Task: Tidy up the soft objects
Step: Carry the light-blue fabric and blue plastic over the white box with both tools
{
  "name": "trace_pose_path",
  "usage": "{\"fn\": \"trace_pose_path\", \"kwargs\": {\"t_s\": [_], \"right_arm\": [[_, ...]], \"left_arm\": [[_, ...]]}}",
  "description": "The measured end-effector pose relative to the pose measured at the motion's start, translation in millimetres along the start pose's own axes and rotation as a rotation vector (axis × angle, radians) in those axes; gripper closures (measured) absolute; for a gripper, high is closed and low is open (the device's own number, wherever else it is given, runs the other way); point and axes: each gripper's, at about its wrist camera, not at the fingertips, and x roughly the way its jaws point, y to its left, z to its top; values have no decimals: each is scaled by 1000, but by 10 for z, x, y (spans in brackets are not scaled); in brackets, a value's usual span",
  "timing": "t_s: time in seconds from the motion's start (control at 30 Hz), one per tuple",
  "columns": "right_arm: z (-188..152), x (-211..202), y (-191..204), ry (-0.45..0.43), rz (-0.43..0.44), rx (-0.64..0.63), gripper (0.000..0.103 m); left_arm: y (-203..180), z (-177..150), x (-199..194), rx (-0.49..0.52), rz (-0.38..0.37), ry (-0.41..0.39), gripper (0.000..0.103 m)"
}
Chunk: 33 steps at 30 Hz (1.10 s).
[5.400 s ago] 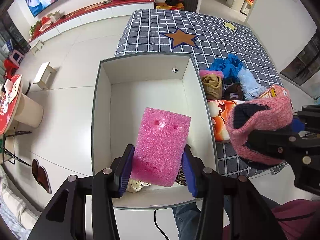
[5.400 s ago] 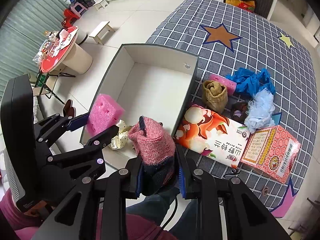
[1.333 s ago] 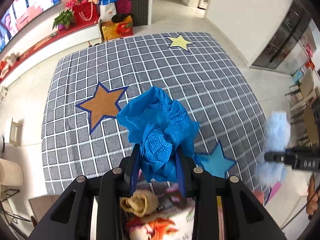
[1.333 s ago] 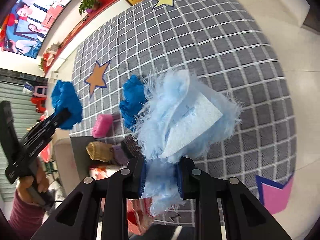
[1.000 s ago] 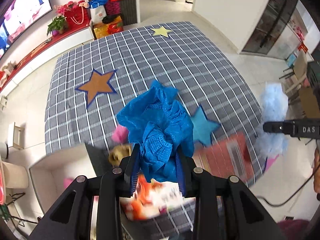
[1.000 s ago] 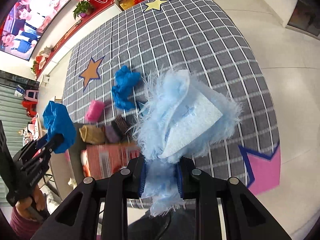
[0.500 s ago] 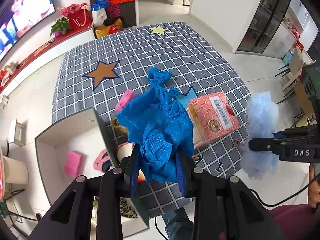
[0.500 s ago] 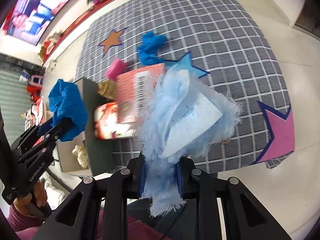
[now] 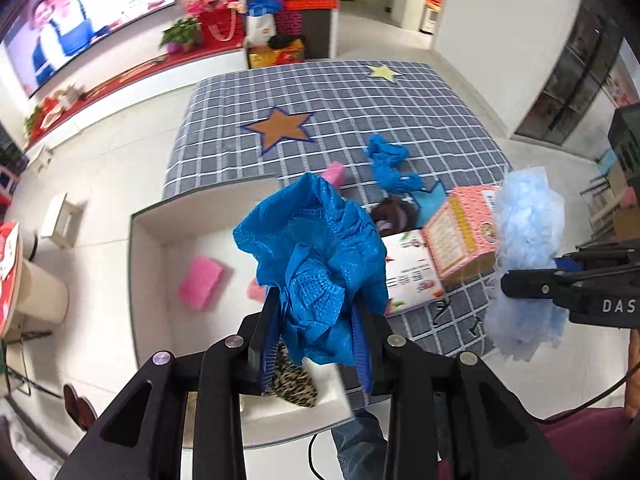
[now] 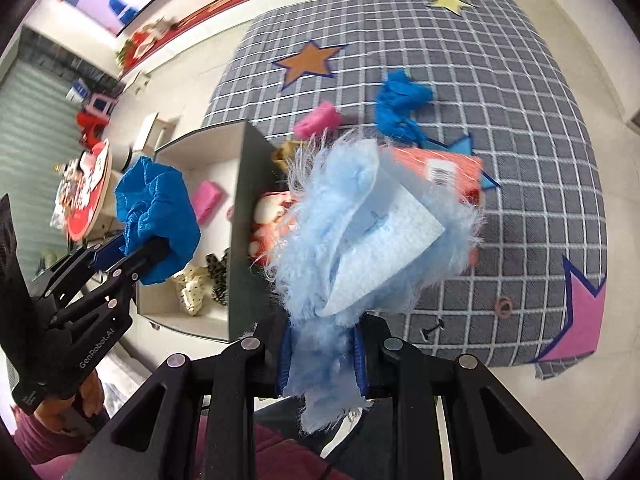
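Observation:
My left gripper [image 9: 316, 344] is shut on a crumpled blue cloth [image 9: 316, 264] and holds it above the white box [image 9: 148, 280]. It also shows in the right wrist view [image 10: 156, 216]. My right gripper [image 10: 322, 356] is shut on a fluffy light-blue fabric piece [image 10: 360, 232], seen in the left wrist view [image 9: 528, 256] to the right of the box. Inside the box lie a pink foam block [image 9: 200, 282], a pink knitted item and a leopard-print item [image 9: 292, 380].
On the grey checked cloth [image 9: 360, 120] lie another blue cloth [image 9: 390, 164], a pink roll [image 10: 318, 120], a brown item [image 9: 390, 212], a pink carton [image 9: 464, 228] and a printed tissue pack [image 9: 408, 276]. A round table [image 9: 12, 276] stands left.
Both grippers have swung back from over the cloth towards the box with their loads. The box now lies below the left gripper.

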Motion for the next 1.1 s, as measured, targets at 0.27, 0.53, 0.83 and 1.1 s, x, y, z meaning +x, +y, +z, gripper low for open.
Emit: {"fn": "trace_pose_path", "kwargs": {"t_s": [0.27,0.53,0.83,1.1], "right_arm": [[71,70,273,11,-10,-70,77],[170,89,465,3,-23,-110,77],[328,9,768,-57,-6,-156,77],[266,118,804,-20,-10,-157,77]], "left_arm": [[253,-109,-49,-59,25,-6,68],[477,-182,-50,-105,50,-2,68],[546,-194,2,-83,63,32,68],[535,-166,21,-76,53,32,68]]}}
